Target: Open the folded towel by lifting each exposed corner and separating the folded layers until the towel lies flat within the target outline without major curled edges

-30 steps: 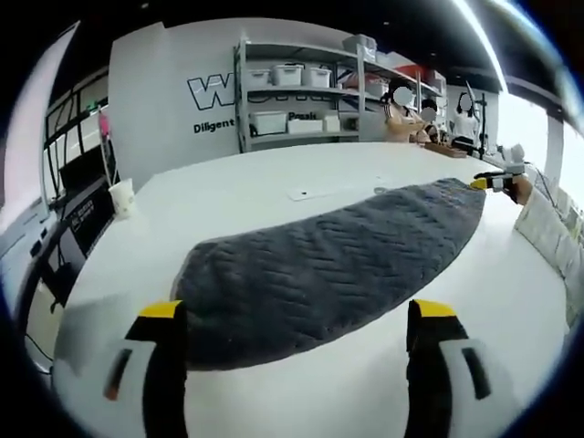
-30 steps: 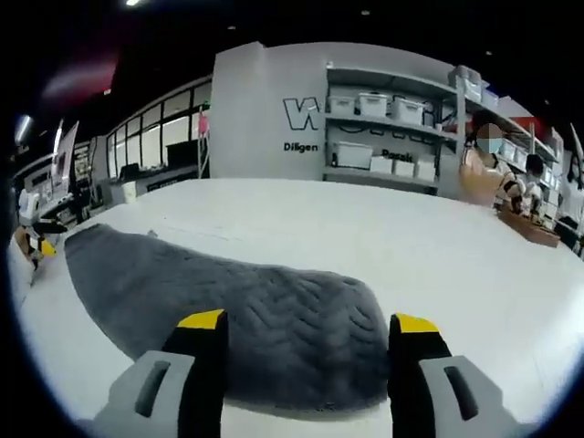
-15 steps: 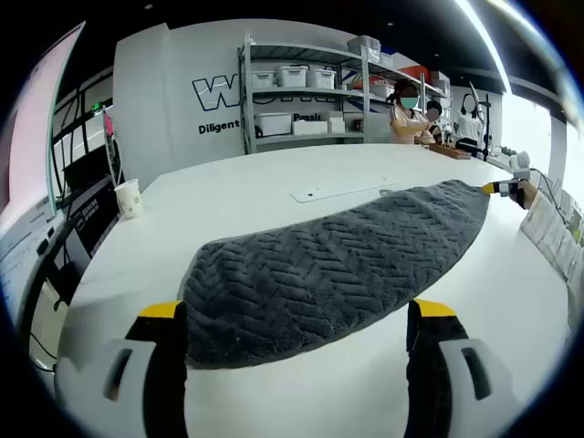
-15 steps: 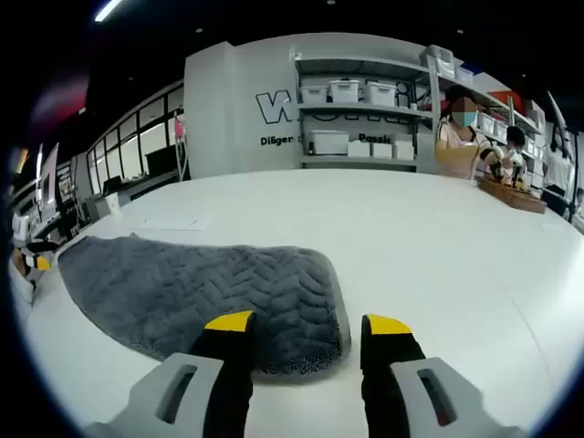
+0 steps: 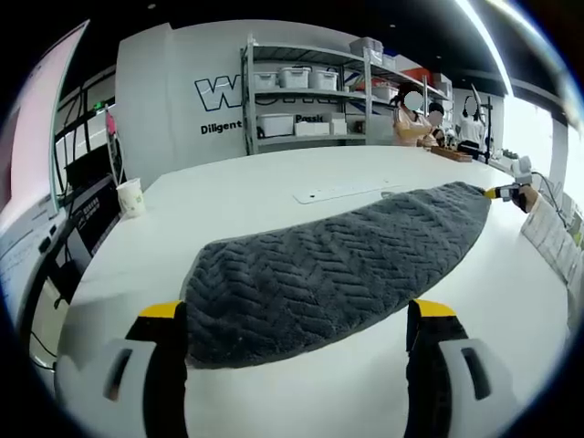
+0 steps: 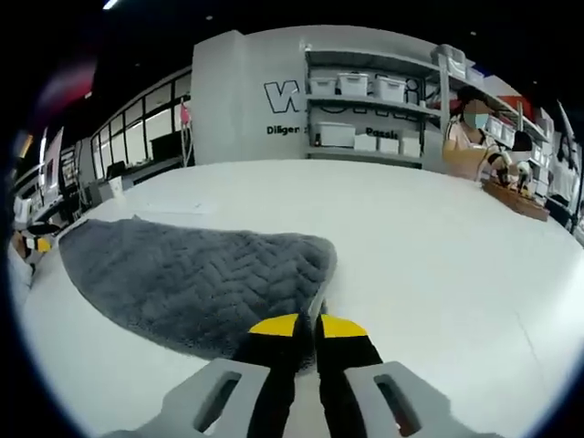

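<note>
Lying folded on the white desk [image 5: 274, 196], the grey towel [image 5: 338, 269] stretched as a long band across the left gripper view, its near end just ahead of the left tongs [image 5: 297, 315]. Those tongs stood wide open with nothing between the yellow-tipped jaws, hovering short of the towel's edge. At the towel's far end, the right tongs [image 5: 505, 192] showed small, at the corner there.

Seen from the right gripper view, the towel [image 6: 192, 278] ran off to the left, and the right tongs [image 6: 307, 327] were closed on its near corner, the two yellow tips almost touching with the towel's edge pinched between them. The left tongs [image 6: 35, 245] appeared small at the towel's far end.

A paper cup [image 5: 130, 196] stood near the desk's left edge in the left gripper view, well apart from the towel, and a flat white strip [image 5: 339, 192] lay on the desk just beyond the towel. Behind the desk stood shelves [image 5: 306, 96] with white bins against a grey wall with lettering. People [image 6: 470, 137] were at the far right of the desk.
</note>
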Motion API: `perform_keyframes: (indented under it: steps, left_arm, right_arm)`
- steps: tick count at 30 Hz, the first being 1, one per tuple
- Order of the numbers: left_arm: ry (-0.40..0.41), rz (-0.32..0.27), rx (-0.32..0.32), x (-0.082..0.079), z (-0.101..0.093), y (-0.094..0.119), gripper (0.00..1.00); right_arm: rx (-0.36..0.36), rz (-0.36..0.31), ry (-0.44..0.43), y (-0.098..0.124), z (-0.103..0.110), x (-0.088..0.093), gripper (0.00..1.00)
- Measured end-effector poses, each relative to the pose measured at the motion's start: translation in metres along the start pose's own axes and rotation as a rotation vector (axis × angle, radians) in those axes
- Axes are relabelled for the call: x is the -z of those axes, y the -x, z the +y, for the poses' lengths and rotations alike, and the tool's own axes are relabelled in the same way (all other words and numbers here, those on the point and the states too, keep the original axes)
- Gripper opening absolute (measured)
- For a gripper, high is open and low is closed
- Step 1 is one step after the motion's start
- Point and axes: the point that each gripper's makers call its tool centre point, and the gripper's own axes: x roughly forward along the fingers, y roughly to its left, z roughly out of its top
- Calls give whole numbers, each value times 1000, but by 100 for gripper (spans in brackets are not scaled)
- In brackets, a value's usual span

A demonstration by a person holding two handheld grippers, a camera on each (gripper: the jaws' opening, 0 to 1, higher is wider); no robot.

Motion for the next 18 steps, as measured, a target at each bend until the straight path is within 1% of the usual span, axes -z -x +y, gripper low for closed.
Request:
perform_keyframes:
  steps: [3, 8, 12, 14, 15, 16, 18]
  left_arm:
    - [1, 1, -1, 0, 0, 1, 99]
    - [2, 4, -5, 1, 2, 1, 99]
    - [2, 3, -3, 1, 1, 1, 99]
    - [0, 5, -3, 1, 1, 0, 99]
    - [1, 5, -3, 1, 1, 0, 99]
    - [3, 5, -3, 1, 1, 0, 99]
    - [4, 5, -4, 2, 2, 0, 99]
  right_arm:
    - [3, -2, 16, 5, 2, -2, 0]
    - [16, -7, 5, 15, -1, -3, 0]
    - [31, 9, 9, 16, -4, 1, 0]
    - [30, 16, 43, 15, -2, 4, 0]
    - [17, 1, 96, 14, 1, 1, 0]
    - [10, -6, 118, 14, 4, -1, 0]
    - [-11, -51, 159, 15, 12, -11, 0]
